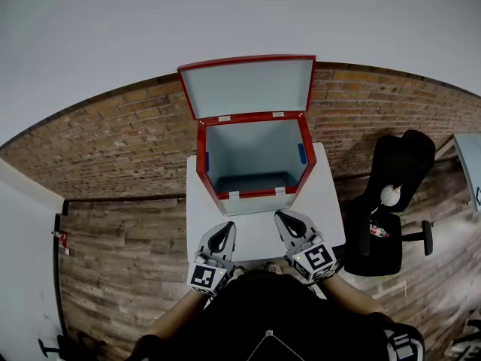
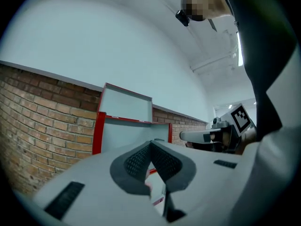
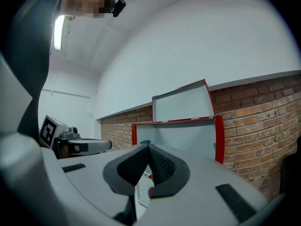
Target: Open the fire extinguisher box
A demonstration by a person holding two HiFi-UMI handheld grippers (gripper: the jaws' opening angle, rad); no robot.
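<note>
The red fire extinguisher box (image 1: 225, 195) stands on a white table (image 1: 325, 201), its lid (image 1: 248, 86) swung up and back against the wall. Its pale grey inside shows nothing in it. My left gripper (image 1: 223, 235) and right gripper (image 1: 290, 222) hover side by side over the table just in front of the box, both shut with nothing between the jaws. From the left gripper view, the open box (image 2: 127, 126) rises behind my closed left gripper (image 2: 150, 147), and the right gripper (image 2: 188, 135) shows at the right. The right gripper view shows the box (image 3: 183, 126) past my closed right gripper (image 3: 149, 150).
A brick wall (image 1: 113, 141) runs behind the table, with wooden flooring (image 1: 120, 254) below. A black office chair (image 1: 391, 201) stands to the right of the table. A white panel (image 1: 22, 262) is at the far left.
</note>
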